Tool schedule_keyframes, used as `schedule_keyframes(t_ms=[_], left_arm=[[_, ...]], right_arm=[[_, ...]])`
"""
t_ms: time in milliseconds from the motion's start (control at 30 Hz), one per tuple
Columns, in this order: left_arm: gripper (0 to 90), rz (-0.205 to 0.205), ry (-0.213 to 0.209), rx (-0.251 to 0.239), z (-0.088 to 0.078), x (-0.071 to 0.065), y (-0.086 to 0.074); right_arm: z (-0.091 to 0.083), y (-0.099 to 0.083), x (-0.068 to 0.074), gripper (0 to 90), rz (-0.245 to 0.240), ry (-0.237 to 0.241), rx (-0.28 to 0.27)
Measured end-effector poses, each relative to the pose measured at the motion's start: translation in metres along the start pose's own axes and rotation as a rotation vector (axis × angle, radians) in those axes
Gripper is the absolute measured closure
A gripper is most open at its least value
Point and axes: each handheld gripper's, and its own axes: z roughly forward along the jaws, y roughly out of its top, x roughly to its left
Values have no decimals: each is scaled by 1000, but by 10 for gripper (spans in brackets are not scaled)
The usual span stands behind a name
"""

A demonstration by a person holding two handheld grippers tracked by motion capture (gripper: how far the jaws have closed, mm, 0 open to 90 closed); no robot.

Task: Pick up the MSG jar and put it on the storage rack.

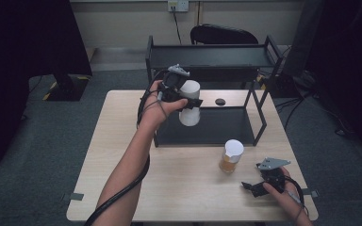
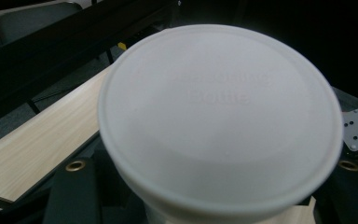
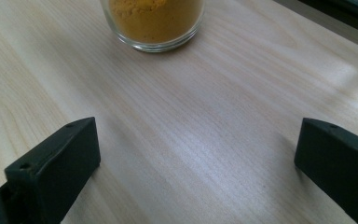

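Note:
My left gripper (image 1: 194, 102) is shut on a white bottle (image 1: 190, 117) and holds it in the air over the left part of the black rack's lower shelf (image 1: 221, 129). In the left gripper view the bottle's round white lid (image 2: 219, 116) sits close to the camera, with the jaws on either side of the body below it. A glass jar (image 1: 230, 157) of orange powder with a white lid stands on the table in front of the rack. My right gripper (image 1: 252, 186) rests low at the table's front right, open, with bare wood between its fingers and the jar (image 3: 154, 21) a little ahead.
The black two-tier rack (image 1: 207, 56) stands across the back of the wooden table (image 1: 188, 193), its posts (image 1: 260, 117) rising on the right. A dark chair (image 1: 224, 34) sits behind it. A small round black spot (image 1: 220, 101) marks the tabletop under the upper shelf.

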Motion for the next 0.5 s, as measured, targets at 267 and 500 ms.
schedule_keyframes(t_ms=[267, 500], left_arm=[[345, -4, -1, -6, -6, 1, 14], [346, -10, -1, -15, -11, 2, 25]], right_arm=[[0, 0, 0, 0, 1, 0, 0], [0, 0, 0, 0, 1, 0, 0]])
